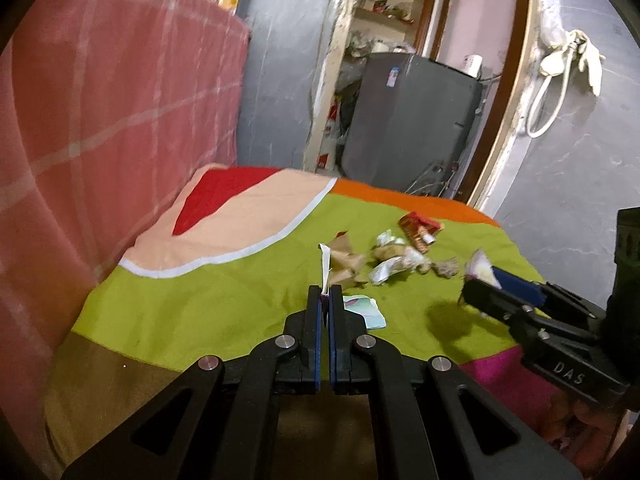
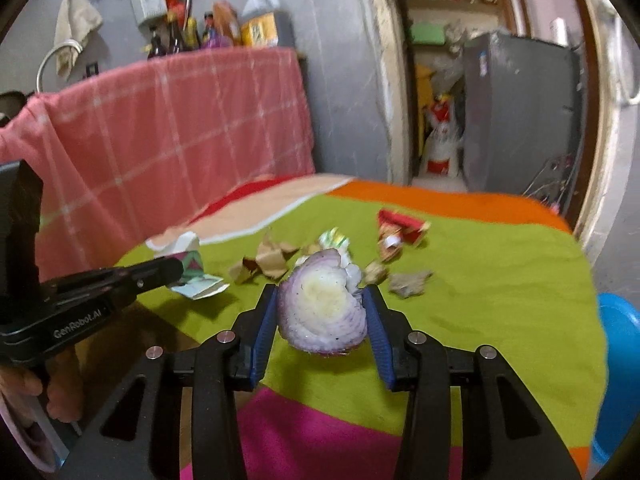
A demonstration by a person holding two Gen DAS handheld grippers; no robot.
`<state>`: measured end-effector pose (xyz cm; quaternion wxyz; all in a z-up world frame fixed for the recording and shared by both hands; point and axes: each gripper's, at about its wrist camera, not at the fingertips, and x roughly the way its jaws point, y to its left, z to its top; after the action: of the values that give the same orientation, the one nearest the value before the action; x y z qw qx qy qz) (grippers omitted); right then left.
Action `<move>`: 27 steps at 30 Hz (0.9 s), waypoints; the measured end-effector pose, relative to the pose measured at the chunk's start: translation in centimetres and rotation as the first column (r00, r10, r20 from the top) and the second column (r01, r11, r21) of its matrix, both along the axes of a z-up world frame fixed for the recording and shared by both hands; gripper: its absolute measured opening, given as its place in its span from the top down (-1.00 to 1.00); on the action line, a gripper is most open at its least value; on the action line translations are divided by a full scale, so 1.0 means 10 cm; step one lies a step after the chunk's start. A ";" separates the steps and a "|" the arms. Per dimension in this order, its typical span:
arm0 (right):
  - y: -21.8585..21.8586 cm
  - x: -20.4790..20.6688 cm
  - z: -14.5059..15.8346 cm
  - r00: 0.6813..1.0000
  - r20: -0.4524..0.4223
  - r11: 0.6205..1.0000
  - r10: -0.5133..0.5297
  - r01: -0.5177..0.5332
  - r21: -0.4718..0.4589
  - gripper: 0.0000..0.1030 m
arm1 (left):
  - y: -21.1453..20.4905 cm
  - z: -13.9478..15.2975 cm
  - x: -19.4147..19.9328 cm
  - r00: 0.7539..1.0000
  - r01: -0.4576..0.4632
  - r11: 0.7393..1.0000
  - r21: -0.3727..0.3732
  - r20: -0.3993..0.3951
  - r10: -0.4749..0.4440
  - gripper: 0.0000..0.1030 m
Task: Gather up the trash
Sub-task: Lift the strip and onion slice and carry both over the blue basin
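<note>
The right hand-held gripper [image 2: 322, 304] clamps a cut onion piece [image 2: 322, 312] at lower centre of its view, above the multicoloured bed cover [image 2: 480, 300]. The left hand-held gripper [image 1: 325, 294] pinches a white paper scrap [image 1: 325, 266]. Wrappers [image 1: 418, 230] lie scattered mid-frame.

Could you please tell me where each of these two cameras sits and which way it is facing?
Left wrist: sits on the left hand-held gripper, looking along its fingers over the bedspread toward the fridge; it pinches a paper scrap, and the right hand-held gripper enters at right.
Right wrist: sits on the right hand-held gripper, facing the same doorway, clamping an onion piece; the left hand-held gripper and the person's fingers show at left.
Shared: bedspread, trash pile, fridge, pink cloth.
</note>
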<state>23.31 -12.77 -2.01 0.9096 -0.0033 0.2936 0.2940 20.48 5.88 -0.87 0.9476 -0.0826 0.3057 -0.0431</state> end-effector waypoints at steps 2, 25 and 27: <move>-0.09 -0.06 0.06 0.999 0.035 1.000 -0.025 0.024 0.017 0.22 | -0.07 0.05 -0.03 1.000 0.010 1.000 -0.005 0.029 -0.010 0.98; -1.72 -0.45 0.63 0.855 0.323 0.914 -0.406 0.386 0.128 0.22 | -1.73 0.56 0.26 0.934 0.242 0.970 -0.034 0.280 -0.223 0.98; -1.90 -0.46 0.62 0.835 0.334 0.898 -0.438 0.420 0.130 0.22 | -1.93 0.56 0.29 0.926 0.268 0.963 -0.030 0.285 -0.248 0.98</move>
<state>18.73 -31.74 4.17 0.9897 0.0329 0.1102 0.0847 23.38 -13.43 4.77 0.9638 -0.0672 0.1759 -0.1890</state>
